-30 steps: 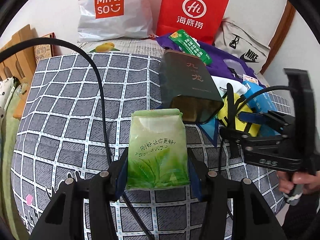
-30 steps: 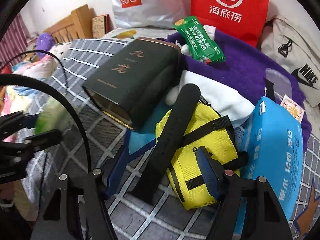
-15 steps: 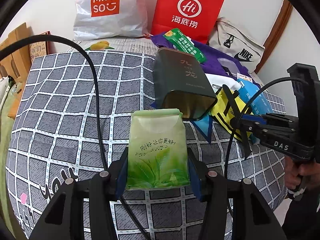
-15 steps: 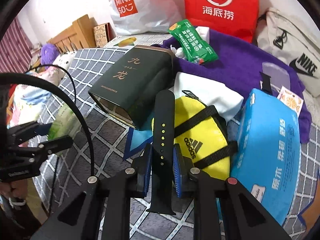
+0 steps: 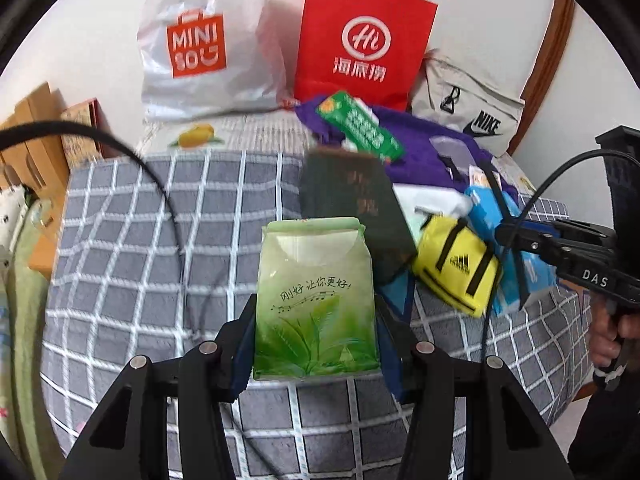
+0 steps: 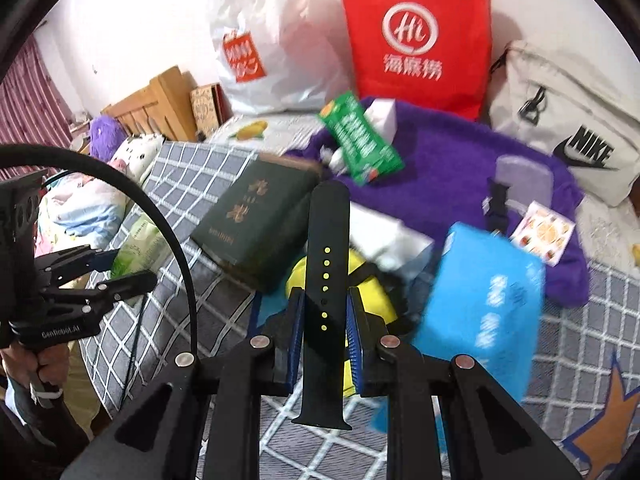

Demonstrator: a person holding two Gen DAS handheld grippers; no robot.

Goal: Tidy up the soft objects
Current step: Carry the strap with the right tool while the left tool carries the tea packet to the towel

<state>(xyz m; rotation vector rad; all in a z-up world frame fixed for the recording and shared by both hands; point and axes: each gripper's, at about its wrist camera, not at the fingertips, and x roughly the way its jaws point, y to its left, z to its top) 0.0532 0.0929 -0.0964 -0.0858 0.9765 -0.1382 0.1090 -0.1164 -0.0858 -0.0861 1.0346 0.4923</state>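
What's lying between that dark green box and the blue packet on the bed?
In the right wrist view, a yellow pouch and a white cloth lie between the dark green box and the blue packet.

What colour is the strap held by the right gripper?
Black strap, with yellow-green showing through its holes; clearest in the right wrist view.

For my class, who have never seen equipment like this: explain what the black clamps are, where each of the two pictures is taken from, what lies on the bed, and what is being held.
A person holds a handheld gripping tool in each hand; a camera on each looks along its fingers. In the left camera's picture, the left tool clamps a green tissue pack. In the right camera's picture, the right tool clamps a black watch strap. On the checked bedspread lie a dark tin, a yellow pouch and a blue pack.
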